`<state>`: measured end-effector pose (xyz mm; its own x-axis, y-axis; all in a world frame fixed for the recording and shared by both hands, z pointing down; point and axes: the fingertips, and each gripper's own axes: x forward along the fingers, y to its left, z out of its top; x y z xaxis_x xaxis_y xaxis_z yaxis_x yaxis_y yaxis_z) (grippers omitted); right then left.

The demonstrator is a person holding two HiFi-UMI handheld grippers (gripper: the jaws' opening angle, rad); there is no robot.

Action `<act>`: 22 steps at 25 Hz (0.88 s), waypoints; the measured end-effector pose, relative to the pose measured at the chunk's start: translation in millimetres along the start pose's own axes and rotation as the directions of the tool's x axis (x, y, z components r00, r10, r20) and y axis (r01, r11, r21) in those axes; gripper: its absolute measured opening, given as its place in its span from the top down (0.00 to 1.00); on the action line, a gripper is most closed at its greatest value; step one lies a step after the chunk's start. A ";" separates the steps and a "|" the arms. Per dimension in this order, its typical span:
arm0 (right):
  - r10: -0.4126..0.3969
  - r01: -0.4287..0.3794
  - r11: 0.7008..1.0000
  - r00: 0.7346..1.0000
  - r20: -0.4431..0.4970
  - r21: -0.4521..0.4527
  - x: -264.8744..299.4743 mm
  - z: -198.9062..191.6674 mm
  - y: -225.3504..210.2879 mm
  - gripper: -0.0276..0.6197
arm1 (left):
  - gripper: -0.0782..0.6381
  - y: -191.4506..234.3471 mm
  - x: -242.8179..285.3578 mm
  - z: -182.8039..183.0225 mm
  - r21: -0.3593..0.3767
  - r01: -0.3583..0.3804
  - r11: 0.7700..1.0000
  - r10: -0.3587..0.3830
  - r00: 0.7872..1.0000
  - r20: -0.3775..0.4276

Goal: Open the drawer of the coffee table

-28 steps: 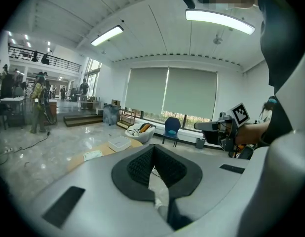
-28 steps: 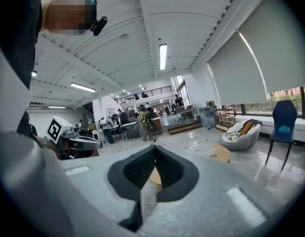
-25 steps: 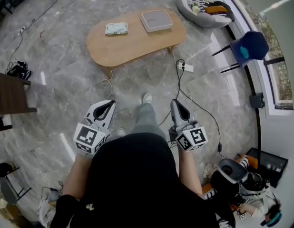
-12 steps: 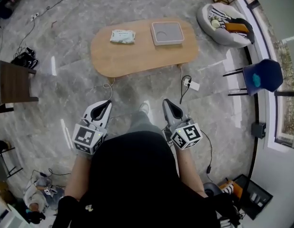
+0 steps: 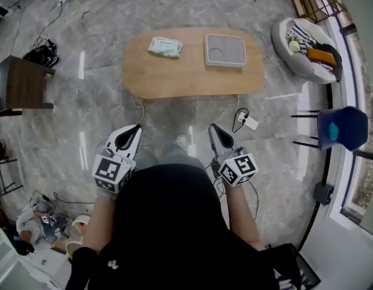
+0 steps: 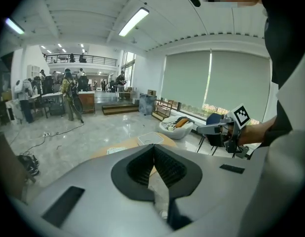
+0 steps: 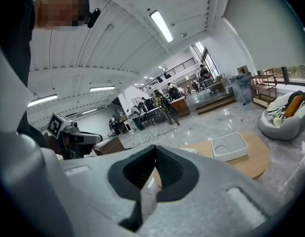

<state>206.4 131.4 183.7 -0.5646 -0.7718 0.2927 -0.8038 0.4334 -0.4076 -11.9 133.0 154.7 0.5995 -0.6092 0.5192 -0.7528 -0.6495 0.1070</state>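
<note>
Fingers of the left gripper (image 6: 153,146) are pressed together, with nothing held between them. Those of the right gripper (image 7: 155,147) are likewise closed tip to tip and empty.

Two grippers are counted, one in each hand. In the head view they are held side by side in the lower middle of the frame, on either side of the person's dark-clothed body. Both tips are directed toward the top of the frame.

Beyond them, in the upper middle, one table (image 5: 174,77) is seen. It has an oval wooden top with its long axis laid left to right across the frame. Its near long edge is turned toward the grippers and is well apart from them. The drawer cannot be made out in any view.

Two things are carried on the table: one pale packet (image 5: 165,46) left of centre and one grey square tray (image 5: 224,50) right of centre, apart from each other.

On the marble floor (image 5: 66,125), one white plug (image 5: 250,122) with its cable is seen just below the table's right end. One dark wooden stand (image 5: 26,83) is placed at the left edge, one blue chair (image 5: 340,128) at the right edge, and one cushioned seat (image 5: 307,44) heaped with things in the upper right.
</note>
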 end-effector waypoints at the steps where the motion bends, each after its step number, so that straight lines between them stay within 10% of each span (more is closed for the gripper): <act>1: 0.008 -0.008 1.000 1.000 -0.012 0.003 3.5 -1.5 -4.9 0.96 | 0.87 1.6 1.9 -2.3 -0.013 -0.015 1.000 0.015 1.000 -0.008; 22: -0.035 0.026 0.999 0.974 -0.222 -0.043 114.5 -66.6 -36.1 0.96 | 0.87 119.6 63.6 -134.2 -0.150 -0.017 0.988 -0.015 0.977 -0.214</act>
<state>158.3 58.4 289.6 -0.5634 -0.6638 0.4918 -0.8257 0.4322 -0.3625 -100.3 77.6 314.3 0.5388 -0.4876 0.6870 -0.7954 -0.5631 0.2242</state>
